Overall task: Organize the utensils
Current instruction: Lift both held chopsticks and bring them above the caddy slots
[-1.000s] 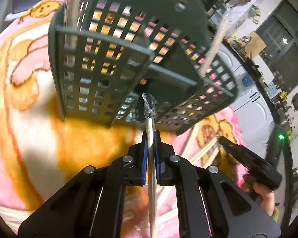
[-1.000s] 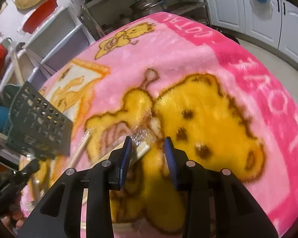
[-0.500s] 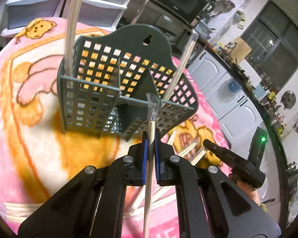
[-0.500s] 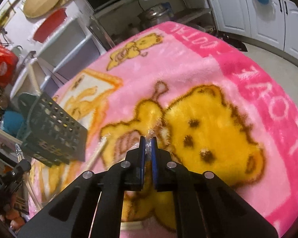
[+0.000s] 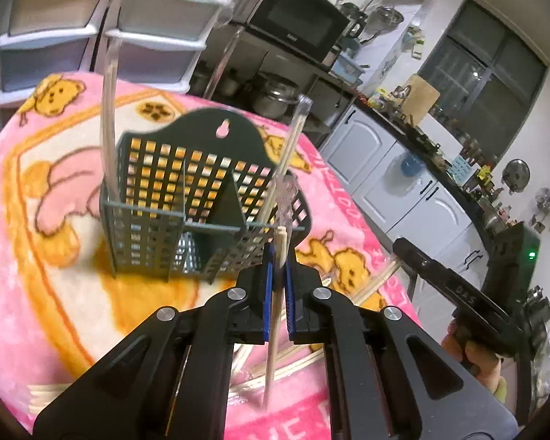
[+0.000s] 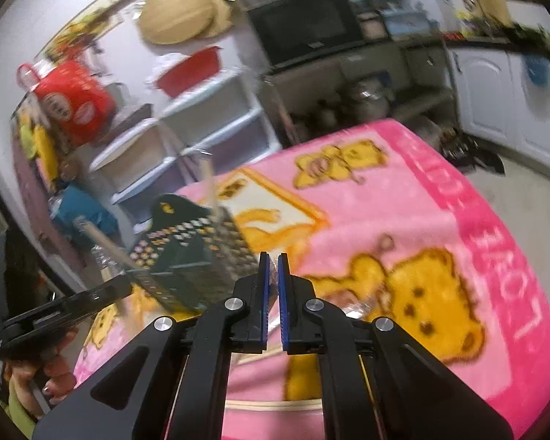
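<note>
Two wrapped chopsticks stand in dark green slotted plastic caddy [image 5: 187,198], frame centre. Left gripper [image 5: 278,256] clamps wrapped wooden chopstick [image 5: 277,293]; right gripper [image 6: 272,275] pinches clear wrapper [image 6: 272,266]. Loose chopsticks [image 5: 293,363] remain, lower centre.

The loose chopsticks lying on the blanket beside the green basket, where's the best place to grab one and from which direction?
Probably mid-shaft, from straight above, fingers closing across its width. The loose chopsticks lie flat on the soft blanket, so no side gap exists. They are thin and bunched, so take an outer one.

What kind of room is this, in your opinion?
Most likely a home kitchen: a microwave stands on a rack above metal pots, and white cabinets run under a crowded counter. The work surface is covered by a pink bear blanket.
</note>
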Available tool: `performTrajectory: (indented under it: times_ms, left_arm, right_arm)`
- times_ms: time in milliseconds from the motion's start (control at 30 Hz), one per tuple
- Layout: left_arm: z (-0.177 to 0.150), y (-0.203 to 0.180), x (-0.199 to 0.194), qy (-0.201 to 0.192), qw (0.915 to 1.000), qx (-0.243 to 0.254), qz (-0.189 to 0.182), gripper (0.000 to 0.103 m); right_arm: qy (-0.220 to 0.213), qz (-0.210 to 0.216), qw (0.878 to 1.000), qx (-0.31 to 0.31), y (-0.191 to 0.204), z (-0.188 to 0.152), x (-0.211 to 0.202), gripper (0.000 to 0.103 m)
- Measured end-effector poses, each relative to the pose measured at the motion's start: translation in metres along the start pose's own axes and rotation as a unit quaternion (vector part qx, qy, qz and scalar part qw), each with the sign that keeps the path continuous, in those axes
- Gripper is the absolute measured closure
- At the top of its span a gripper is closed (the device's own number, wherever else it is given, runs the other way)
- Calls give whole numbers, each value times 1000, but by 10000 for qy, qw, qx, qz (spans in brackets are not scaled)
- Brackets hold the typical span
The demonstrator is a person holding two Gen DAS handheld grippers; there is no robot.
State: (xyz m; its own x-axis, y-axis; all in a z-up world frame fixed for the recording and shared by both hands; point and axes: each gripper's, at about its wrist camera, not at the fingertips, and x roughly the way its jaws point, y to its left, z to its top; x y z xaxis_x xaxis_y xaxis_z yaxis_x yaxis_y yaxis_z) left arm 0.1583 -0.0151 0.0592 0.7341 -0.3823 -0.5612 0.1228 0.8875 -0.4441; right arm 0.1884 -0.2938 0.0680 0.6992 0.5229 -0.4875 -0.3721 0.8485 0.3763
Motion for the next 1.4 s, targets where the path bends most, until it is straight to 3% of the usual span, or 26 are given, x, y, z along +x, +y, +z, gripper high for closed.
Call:
performTrajectory:
  times_ms: [400, 933, 1400]
  left_arm:
    - [24, -9, -33, -466, 9985, 281, 53, 100]
    - [71, -19, -81, -1217, 9912, 502, 128, 100]
    - [104, -29, -92, -1610, 9840, 681, 335, 100]
  right_arm:
    - [-260, 317, 9938, -1033, 73, 17, -27, 99]
    - [-663, 547, 9856, -1456, 115, 49, -42, 99]
    - [-1147, 549, 9786, -1615, 139, 92, -49, 99]
